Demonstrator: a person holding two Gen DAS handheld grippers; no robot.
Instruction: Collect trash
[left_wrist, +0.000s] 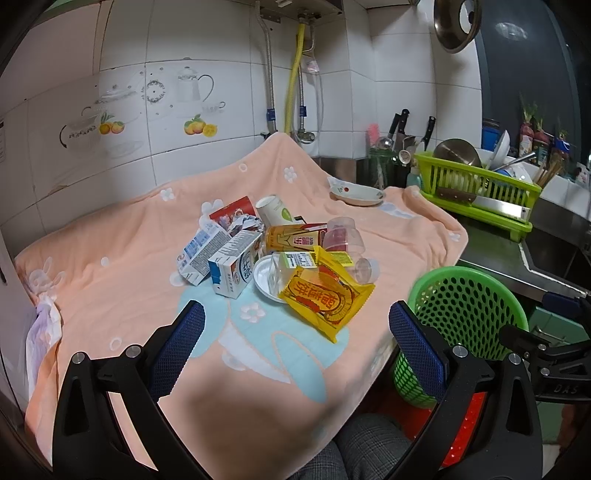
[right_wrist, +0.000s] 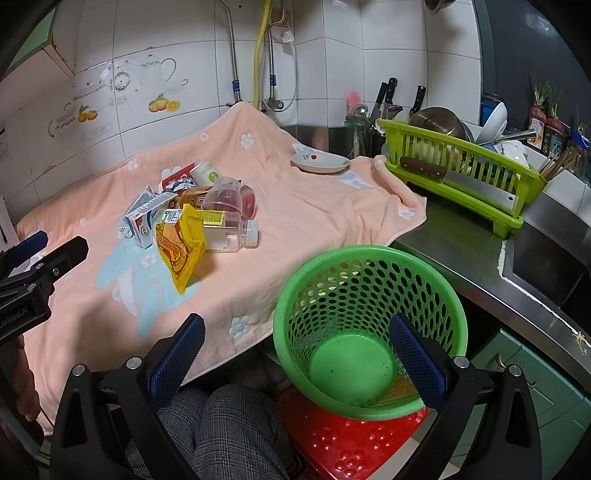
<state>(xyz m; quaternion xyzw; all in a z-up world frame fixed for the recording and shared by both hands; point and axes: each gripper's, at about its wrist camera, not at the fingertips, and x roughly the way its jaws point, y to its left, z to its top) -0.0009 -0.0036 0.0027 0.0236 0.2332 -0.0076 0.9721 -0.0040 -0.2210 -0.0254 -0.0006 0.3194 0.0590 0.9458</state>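
Observation:
A pile of trash lies on the peach blanket (left_wrist: 110, 295): a yellow snack bag (left_wrist: 327, 295), two milk cartons (left_wrist: 221, 258), a clear plastic bottle (left_wrist: 332, 258), a paper cup (left_wrist: 273, 210) and a yellow drink box (left_wrist: 291, 238). The green mesh basket (right_wrist: 369, 314) stands on a red stool (right_wrist: 343, 446) off the blanket's right edge. My left gripper (left_wrist: 295, 332) is open and empty, above the blanket short of the pile. My right gripper (right_wrist: 295, 347) is open and empty, above the basket's left rim. The snack bag (right_wrist: 181, 243) and the bottle (right_wrist: 229, 229) also show in the right wrist view.
A small dish (left_wrist: 356, 194) sits at the blanket's far right. A green dish rack (right_wrist: 461, 170) with a cleaver and bowls stands on the steel counter, a sink (right_wrist: 546, 266) beside it. Knives stand by the tiled wall. The person's knee (right_wrist: 221, 424) is below.

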